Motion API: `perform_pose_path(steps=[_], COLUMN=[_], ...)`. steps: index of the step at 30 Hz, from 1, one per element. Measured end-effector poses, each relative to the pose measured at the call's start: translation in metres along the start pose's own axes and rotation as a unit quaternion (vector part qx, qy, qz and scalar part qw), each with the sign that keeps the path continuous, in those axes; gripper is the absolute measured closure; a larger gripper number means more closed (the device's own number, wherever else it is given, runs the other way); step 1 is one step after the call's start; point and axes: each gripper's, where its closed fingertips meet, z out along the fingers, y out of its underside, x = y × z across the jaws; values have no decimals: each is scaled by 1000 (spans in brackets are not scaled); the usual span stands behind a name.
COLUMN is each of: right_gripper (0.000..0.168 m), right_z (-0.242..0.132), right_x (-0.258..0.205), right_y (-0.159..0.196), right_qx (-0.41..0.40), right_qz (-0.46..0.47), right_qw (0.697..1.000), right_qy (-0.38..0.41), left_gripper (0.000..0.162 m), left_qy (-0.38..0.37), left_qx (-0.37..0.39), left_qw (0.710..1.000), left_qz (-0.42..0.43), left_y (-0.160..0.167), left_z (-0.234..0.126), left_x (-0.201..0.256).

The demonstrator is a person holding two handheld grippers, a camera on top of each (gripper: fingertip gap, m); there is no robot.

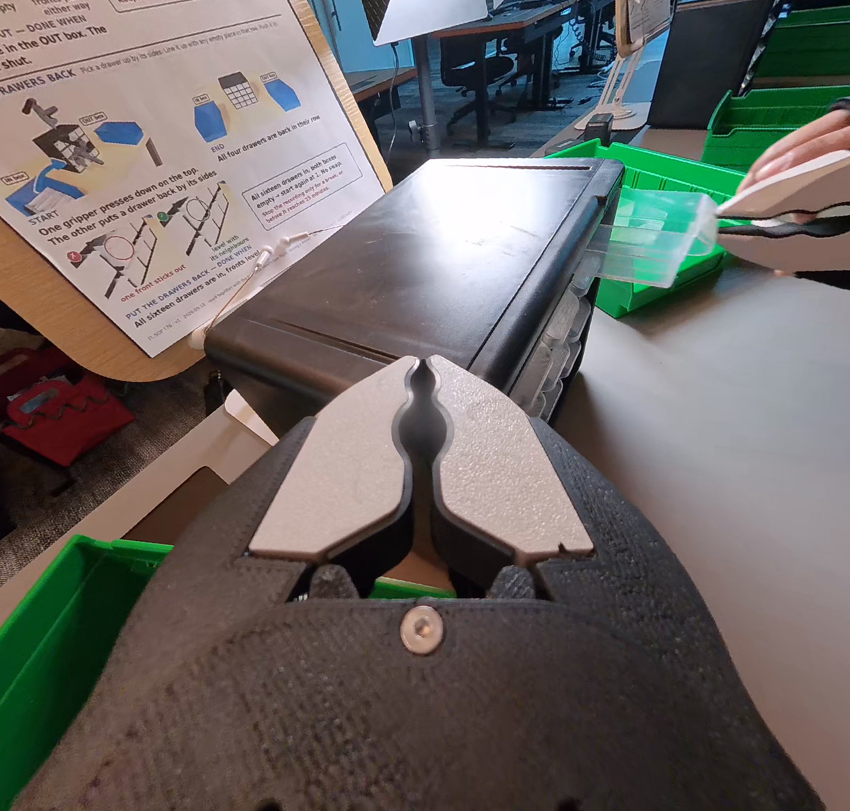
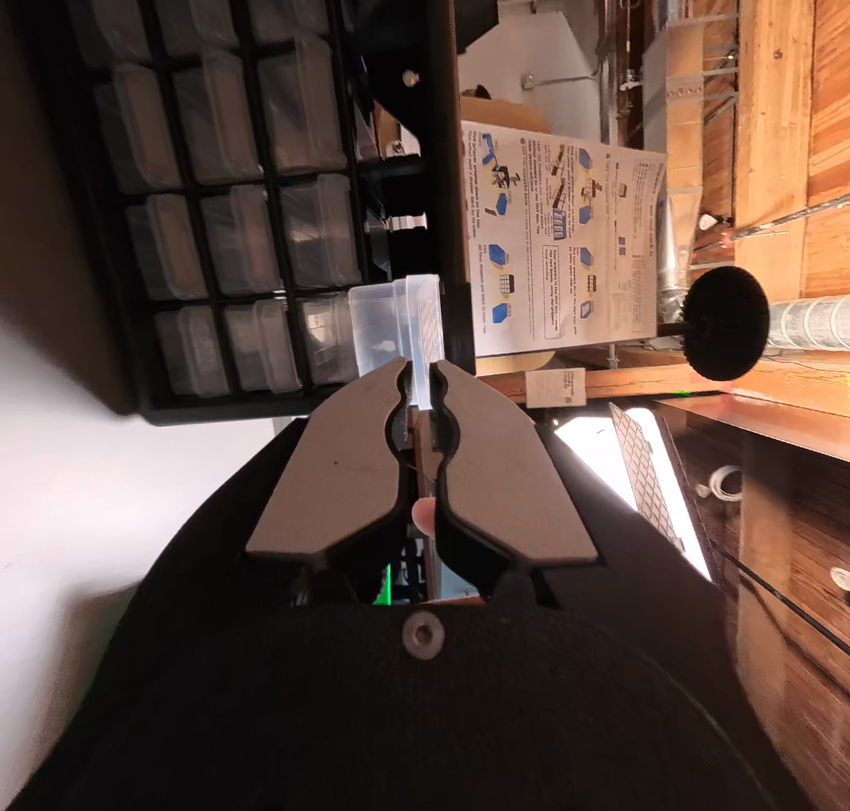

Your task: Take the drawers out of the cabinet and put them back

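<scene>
A black drawer cabinet (image 1: 414, 255) stands on the grey table. My left gripper (image 1: 423, 363) is shut and empty, its tips at the near edge of the cabinet's top. A clear plastic drawer (image 1: 657, 236) sticks partly out of the top row at the far end. My right gripper (image 1: 736, 223) is shut on the drawer's front handle. In the right wrist view, turned sideways, the right gripper (image 2: 419, 365) pinches the handle of the clear drawer (image 2: 395, 328). The cabinet's front grid (image 2: 221, 190) holds several other clear drawers, all pushed in.
A green bin (image 1: 667, 177) lies behind the pulled drawer, another green bin (image 1: 55, 628) sits at the near left, and more green bins (image 1: 782, 112) are stacked at the far right. An instruction sheet on a wooden board (image 1: 161, 144) stands left of the cabinet.
</scene>
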Motion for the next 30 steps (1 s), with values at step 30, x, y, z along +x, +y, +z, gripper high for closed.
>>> perform_pose_path(steps=[30], right_gripper=[152], right_z=[-52], right_x=[6], right_y=[-38], right_qx=[19], right_qz=[64], right_qw=[982], right_qy=[-178], left_gripper=[162], left_qy=[-4], left_qx=[-1], left_qw=[1000], left_qz=[2], left_y=[0], left_z=[0], left_x=[0])
